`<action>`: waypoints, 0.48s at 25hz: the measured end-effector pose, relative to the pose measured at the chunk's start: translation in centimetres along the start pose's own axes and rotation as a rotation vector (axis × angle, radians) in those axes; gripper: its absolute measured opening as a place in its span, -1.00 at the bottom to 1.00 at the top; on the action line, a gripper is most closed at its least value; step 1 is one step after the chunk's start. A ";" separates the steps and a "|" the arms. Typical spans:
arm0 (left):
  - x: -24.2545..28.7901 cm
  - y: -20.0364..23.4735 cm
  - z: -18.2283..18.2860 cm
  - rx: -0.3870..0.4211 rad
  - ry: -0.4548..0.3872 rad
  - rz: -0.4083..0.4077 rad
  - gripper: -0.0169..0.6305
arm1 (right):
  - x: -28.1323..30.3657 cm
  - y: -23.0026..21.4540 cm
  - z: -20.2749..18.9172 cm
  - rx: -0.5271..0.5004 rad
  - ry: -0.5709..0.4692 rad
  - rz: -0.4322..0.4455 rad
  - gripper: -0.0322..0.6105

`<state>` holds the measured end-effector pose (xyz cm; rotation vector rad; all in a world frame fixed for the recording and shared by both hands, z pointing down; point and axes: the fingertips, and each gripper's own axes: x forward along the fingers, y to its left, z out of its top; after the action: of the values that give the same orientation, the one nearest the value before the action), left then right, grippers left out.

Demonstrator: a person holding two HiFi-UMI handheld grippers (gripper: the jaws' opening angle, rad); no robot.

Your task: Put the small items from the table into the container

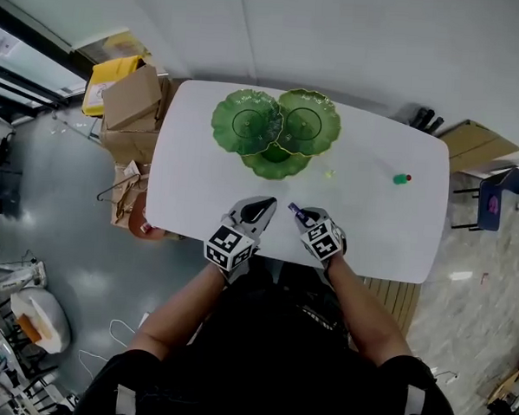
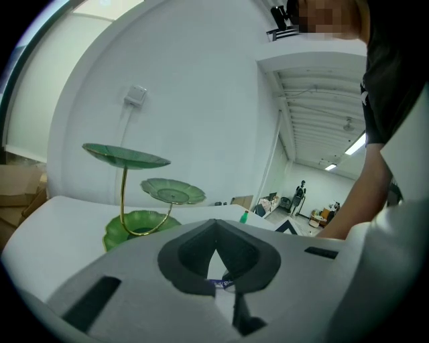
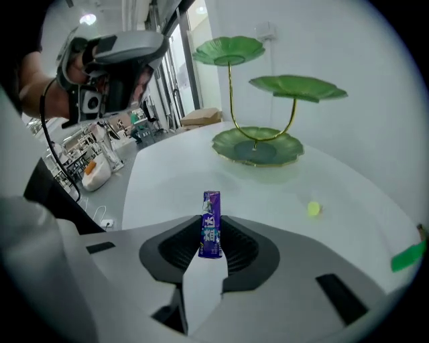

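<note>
My right gripper [image 1: 299,216] [image 3: 212,236] is shut on a purple candy stick [image 1: 295,211] [image 3: 212,224], which stands upright between the jaws above the white table [image 1: 371,225]. Just left of it, my left gripper [image 1: 258,209] [image 2: 214,228] has its dark tips meeting, so it is shut. A small purple-white scrap [image 2: 221,283] shows low in its gap; I cannot tell what it is. The green three-tier leaf dish [image 1: 277,125] [image 2: 137,228] [image 3: 258,144] stands at the table's far side. A small yellow item [image 1: 329,173] [image 3: 314,209] and a green item with a red end [image 1: 401,178] [image 3: 407,256] lie to the right.
Cardboard boxes [image 1: 131,100] are stacked off the table's left edge. A blue chair [image 1: 494,202] and a flat box [image 1: 473,142] stand to the right. Both grippers hover near the table's front edge, close to my body.
</note>
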<state>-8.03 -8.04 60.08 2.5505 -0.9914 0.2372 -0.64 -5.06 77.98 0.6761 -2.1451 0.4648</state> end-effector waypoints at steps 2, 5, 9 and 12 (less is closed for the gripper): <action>-0.5 0.1 1.1 0.024 -0.017 -0.011 -0.92 | -1.6 0.2 2.3 0.005 -0.055 -0.029 -0.61; -1.2 0.0 3.0 0.046 -0.052 -0.024 -0.92 | -4.4 1.0 5.9 0.037 -0.139 -0.065 -0.61; -2.2 -0.6 5.5 0.073 -0.098 -0.042 -0.92 | -8.4 2.0 10.4 0.055 -0.256 -0.126 -0.61; -3.1 -1.2 6.8 0.077 -0.122 -0.054 -0.92 | -11.5 2.9 13.4 0.079 -0.351 -0.171 -0.61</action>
<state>-9.38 -8.21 52.69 2.6849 -0.9734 0.1072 -4.47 -6.37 60.58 1.0400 -2.3759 0.3598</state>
